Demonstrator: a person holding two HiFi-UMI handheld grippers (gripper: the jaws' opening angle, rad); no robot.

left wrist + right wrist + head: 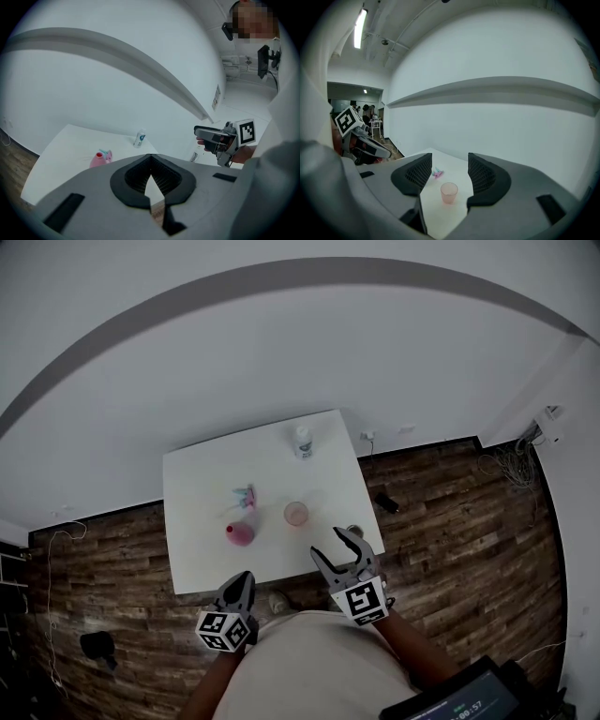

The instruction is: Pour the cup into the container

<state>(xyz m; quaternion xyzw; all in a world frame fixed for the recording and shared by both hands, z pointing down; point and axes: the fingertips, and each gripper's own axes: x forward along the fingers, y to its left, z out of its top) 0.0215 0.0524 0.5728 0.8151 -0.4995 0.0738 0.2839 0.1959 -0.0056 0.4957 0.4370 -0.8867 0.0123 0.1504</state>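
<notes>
Two grippers at the table's (202, 486) near edge, both empty: left gripper (242, 581) jaws together, right gripper (330, 545) jaws partly apart. Cup (296, 514) upright, just ahead of the right jaws, nearer them; pink container (241, 533) left of cup.

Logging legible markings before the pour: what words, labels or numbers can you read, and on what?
"00:57": on the dark screen at the head view's lower right; the digits before it are blurred.
Bottle label: too small to read.
Cubes on the left gripper and right gripper: square patterns only, no words.
</notes>
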